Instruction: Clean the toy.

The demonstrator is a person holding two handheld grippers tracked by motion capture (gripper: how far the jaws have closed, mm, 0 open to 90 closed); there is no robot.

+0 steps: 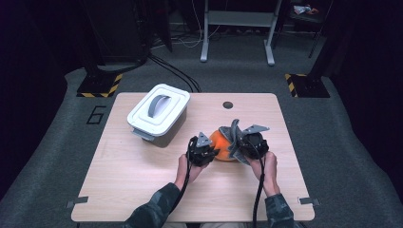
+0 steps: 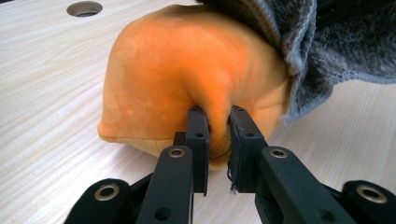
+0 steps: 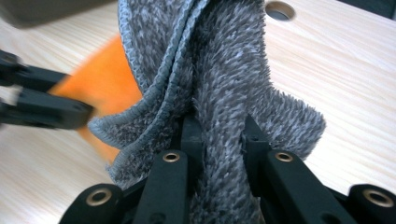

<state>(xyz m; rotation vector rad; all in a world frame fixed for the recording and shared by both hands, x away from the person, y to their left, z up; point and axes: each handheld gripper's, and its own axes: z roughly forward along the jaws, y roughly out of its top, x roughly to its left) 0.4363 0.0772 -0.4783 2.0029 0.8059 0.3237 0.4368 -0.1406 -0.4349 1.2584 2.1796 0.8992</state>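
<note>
An orange soft plush piece (image 1: 218, 141) lies on the wooden table (image 1: 142, 180), with a grey fuzzy cloth (image 1: 234, 134) draped over its right side. My left gripper (image 2: 218, 126) is shut on a fold of the orange plush (image 2: 177, 70), pinching it from the near left. My right gripper (image 3: 222, 130) is shut on a bunch of the grey cloth (image 3: 224, 70), which rises between its jaws. In the high view the left gripper (image 1: 212, 153) and right gripper (image 1: 237, 147) flank the plush piece. The grey cloth (image 2: 322, 51) hides the plush's far right part.
A white lidded box with a grey handle (image 1: 158, 110) stands at the table's back left. A round cable hole (image 1: 227, 105) sits near the back edge. Bare wood stretches to the front and left of the hands. The left gripper's jaws (image 3: 46, 107) cross the right gripper view's left side.
</note>
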